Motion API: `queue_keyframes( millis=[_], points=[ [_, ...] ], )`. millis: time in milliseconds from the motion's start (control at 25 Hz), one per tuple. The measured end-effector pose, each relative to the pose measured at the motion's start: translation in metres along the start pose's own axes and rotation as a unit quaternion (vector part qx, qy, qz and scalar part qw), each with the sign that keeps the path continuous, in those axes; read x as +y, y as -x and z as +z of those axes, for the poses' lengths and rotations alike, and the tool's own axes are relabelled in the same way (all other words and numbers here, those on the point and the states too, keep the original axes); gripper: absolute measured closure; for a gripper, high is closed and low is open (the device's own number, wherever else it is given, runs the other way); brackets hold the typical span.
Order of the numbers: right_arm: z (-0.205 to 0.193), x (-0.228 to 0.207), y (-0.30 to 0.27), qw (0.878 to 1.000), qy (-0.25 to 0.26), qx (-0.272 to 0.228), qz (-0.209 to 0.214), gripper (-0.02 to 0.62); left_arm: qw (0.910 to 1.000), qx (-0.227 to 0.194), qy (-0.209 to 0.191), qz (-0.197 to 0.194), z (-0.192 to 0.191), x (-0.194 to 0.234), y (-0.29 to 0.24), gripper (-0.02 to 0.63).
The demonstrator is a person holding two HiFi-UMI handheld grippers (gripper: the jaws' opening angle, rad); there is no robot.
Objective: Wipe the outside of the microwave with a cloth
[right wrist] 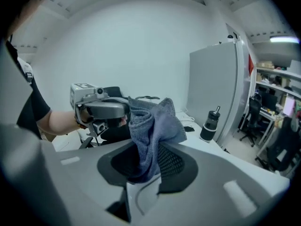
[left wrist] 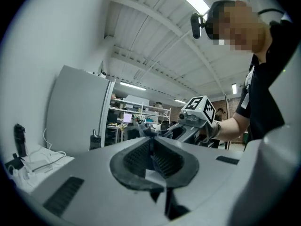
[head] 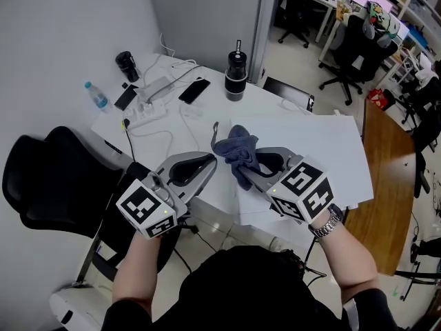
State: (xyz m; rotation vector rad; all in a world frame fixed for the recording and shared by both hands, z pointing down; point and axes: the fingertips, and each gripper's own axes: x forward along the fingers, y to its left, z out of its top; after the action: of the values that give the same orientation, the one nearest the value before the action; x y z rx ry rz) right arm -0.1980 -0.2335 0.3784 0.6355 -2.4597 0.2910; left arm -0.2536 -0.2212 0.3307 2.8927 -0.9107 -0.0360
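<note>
Above tabletop point(head: 324, 143): bunched cloth point(head: 238, 156) held up between both grippers, mid head view.
Right gripper point(head: 258, 169): clamped on the cloth's bulk, from 4 o'clock.
Left gripper point(head: 209, 163): nearly closed, apparently pinching the cloth's edge, from 8 o'clock.
Cloth axis: roughly 11 to 5 o'clock, crumpled.
Step advice: pull the cloth flat into a pad before wiping; no microwave in view.

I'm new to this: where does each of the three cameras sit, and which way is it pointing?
Head view: on the person's head, facing steeply down at the white table; shows both forearms, left hand-held gripper, right hand-held gripper.
Left gripper view: rides that gripper, facing level along its jaws at the person's torso.
Right gripper view: rides that gripper, facing the wall over the clamped cloth; shows the left forearm.
Shared: each gripper view shows the other gripper.
</note>
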Motion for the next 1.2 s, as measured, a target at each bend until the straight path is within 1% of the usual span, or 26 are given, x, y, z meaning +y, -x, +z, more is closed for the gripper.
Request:
queue_keyframes(
  millis=[80, 160, 320, 440, 600, 1040, 1200],
  points=[
    [-0.008, -0.005, -0.004, 1.0, 0.003, 0.026, -0.016, 0.489, 0.9998, -0.006, -0.017, 0.012, 0.005, -0.001, 0.002, 0.601],
    [-0.016, -0.009, -0.007, 0.998, 0.008, 0.052, -0.031, 0.489, 0.9994, -0.009, -0.026, 0.02, 0.007, -0.003, 0.003, 0.601],
    [-0.03, -0.016, -0.014, 0.994, 0.014, 0.095, -0.052, 0.489, 0.9993, -0.013, -0.027, 0.023, 0.008, -0.005, 0.004, 0.601],
    [-0.036, -0.021, -0.016, 0.991, 0.019, 0.117, -0.065, 0.491, 0.9993, -0.014, -0.025, 0.023, 0.008, -0.007, 0.003, 0.601],
    [-0.041, -0.026, -0.016, 0.989, 0.019, 0.126, -0.075, 0.491, 0.9993, -0.015, -0.027, 0.02, 0.008, -0.01, 0.001, 0.601],
    [-0.065, -0.051, 0.009, 0.987, -0.009, 0.131, -0.092, 0.495, 0.9991, -0.015, -0.038, 0.01, 0.014, -0.029, -0.016, 0.601],
    [-0.071, -0.06, 0.017, 0.987, -0.012, 0.13, -0.097, 0.495, 0.9996, 0.005, -0.028, 0.008, 0.01, -0.037, -0.023, 0.601]
  ],
)
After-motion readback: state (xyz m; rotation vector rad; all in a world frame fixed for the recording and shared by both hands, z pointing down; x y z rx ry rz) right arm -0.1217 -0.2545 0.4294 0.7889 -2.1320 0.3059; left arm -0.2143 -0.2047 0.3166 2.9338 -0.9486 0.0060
